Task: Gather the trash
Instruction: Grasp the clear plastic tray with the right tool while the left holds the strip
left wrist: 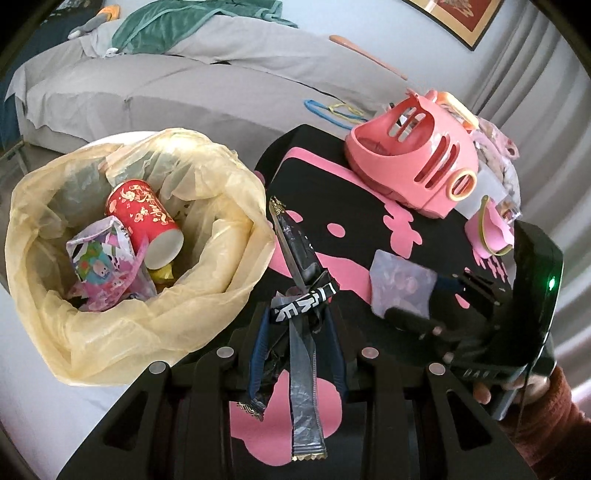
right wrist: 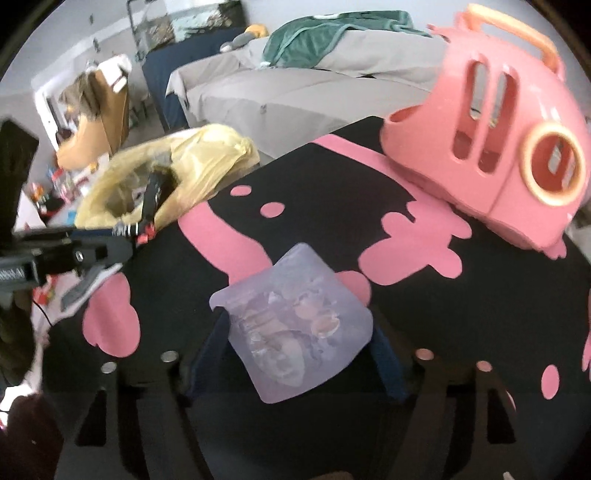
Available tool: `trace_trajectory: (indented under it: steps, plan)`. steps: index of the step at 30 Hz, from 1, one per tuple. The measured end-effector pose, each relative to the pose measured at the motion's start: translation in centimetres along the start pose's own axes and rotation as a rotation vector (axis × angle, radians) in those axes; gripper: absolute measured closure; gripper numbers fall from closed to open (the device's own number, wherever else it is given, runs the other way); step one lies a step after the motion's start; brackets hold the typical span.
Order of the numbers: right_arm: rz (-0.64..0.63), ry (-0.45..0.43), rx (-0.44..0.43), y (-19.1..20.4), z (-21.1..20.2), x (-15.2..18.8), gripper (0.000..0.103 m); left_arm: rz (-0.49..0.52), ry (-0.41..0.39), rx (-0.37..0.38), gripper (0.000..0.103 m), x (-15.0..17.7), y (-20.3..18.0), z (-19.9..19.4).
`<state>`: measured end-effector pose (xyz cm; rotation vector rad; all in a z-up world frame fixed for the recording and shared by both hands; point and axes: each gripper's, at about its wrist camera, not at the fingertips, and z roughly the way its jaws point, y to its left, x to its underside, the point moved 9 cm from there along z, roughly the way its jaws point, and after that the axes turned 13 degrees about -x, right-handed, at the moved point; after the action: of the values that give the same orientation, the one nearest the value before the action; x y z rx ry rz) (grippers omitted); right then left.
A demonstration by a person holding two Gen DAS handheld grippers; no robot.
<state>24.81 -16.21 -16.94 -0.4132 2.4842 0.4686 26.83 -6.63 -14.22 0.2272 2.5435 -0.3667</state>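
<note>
Wrappers (left wrist: 295, 295), dark and crumpled, are pinched in the left gripper (left wrist: 301, 314) jaws just beside the yellow-lined bin (left wrist: 44, 229), seemingly to be dropped in. Right gripper (right wrist: 295, 339) jaws stand spread around a clear packet (right wrist: 295, 321), probably the next pickup, on the black-and-pink table (right wrist: 314, 177) beside the bin. A bed (left wrist: 184, 81) lies beyond the bin.

Beyond my table (right wrist: 295, 206), black with pink splash shapes, I see a long sofa under a grey cover (left wrist: 177, 85), a green blanket (left wrist: 192, 18) thrown over its far end. The floor (left wrist: 33, 332) is pale. A framed picture (left wrist: 461, 18) hangs far right, above grey curtains (left wrist: 546, 88). Daylight is soft and even.
</note>
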Motion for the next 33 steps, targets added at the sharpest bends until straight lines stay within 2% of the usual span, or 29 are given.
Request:
trace_trajectory:
  steps: [3,6,8,10,12,15,17,18,24,28,30,32,33]
  plan:
    - [-0.056,0.030,0.066,0.6,0.7,0.3,0.019,-0.014,0.005,0.005,0.072,0.2,0.4,0.0]
    - [-0.054,0.030,0.061,0.5,0.9,0.0,0.019,-0.025,0.009,0.014,0.072,0.4,0.8,-0.1]
    - [-0.063,0.019,0.070,0.4,0.9,-0.2,0.027,-0.028,0.006,0.017,0.072,0.4,0.9,-0.2]
    - [-0.059,-0.004,0.080,0.3,0.7,-0.4,0.041,-0.037,0.001,0.020,0.072,0.4,1.2,-0.5]
    - [-0.060,-0.029,0.082,0.4,0.2,-0.6,0.049,-0.047,-0.004,0.021,0.072,0.4,1.6,-0.7]
    - [-0.076,-0.063,0.083,1.1,-0.7,-1.3,0.074,-0.058,-0.009,0.021,0.072,0.4,2.1,-1.0]
    - [-0.089,-0.077,0.113,1.3,-1.3,-1.7,0.084,-0.063,-0.016,0.021,0.072,0.4,2.3,-1.3]
    - [-0.099,-0.086,0.119,1.5,-1.6,-1.9,0.092,-0.064,-0.022,0.022,0.072,0.3,2.4,-1.5]
    - [-0.119,-0.101,0.097,3.0,-3.0,-2.6,0.097,-0.082,-0.062,0.011,0.072,-0.3,3.4,-3.0]
    - [-0.142,-0.109,0.118,3.8,-3.5,-3.1,0.098,-0.104,-0.082,0.002,0.072,-0.5,4.4,-4.1]
    - [-0.136,-0.139,0.120,3.3,-4.7,-3.3,0.098,-0.109,-0.086,0.001,0.072,-0.5,4.7,-4.4]
    - [-0.088,-0.155,0.106,1.9,-5.5,-3.2,0.091,-0.110,-0.086,0.002,0.072,-0.4,4.9,-4.6]
    - [-0.050,-0.170,0.110,0.7,-6.0,-3.0,0.080,-0.112,-0.084,0.005,0.072,-0.4,4.8,-4.6]
